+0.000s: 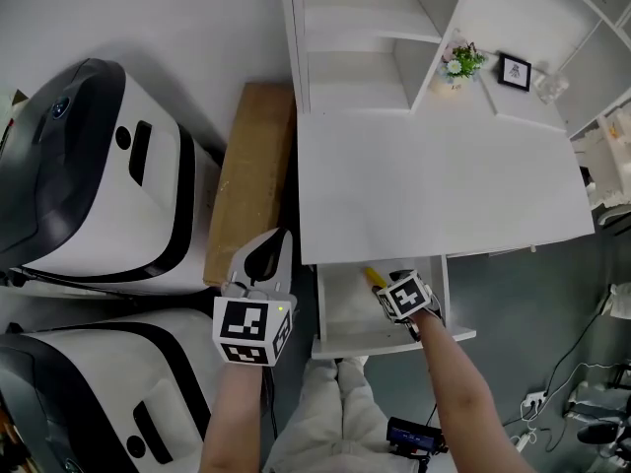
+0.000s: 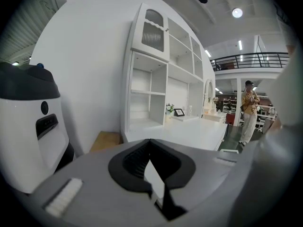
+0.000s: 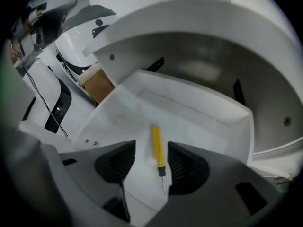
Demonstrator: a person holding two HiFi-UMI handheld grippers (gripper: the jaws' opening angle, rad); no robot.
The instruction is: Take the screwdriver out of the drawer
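A yellow-handled screwdriver (image 3: 157, 148) lies flat on the floor of the open white drawer (image 3: 199, 109), its thin metal tip pointing toward the camera. My right gripper (image 3: 151, 146) points steeply down into the drawer and is open, one jaw on each side of the handle, pads not touching it. In the head view the screwdriver (image 1: 372, 277) pokes out just left of the right gripper (image 1: 391, 291), inside the drawer (image 1: 394, 341) under the desk. My left gripper (image 1: 279, 239) hovers left of the drawer, shut with nothing held; the left gripper (image 2: 150, 143) faces the desk.
The white desk top (image 1: 444, 185) overhangs the drawer's back. Shelves carry a small plant (image 1: 461, 62) and a picture frame (image 1: 514, 71). A brown board (image 1: 251, 175) and two white-and-black machines (image 1: 99, 175) stand at left. Cables (image 1: 537, 402) lie on the floor at right. A person (image 2: 248, 112) stands far off.
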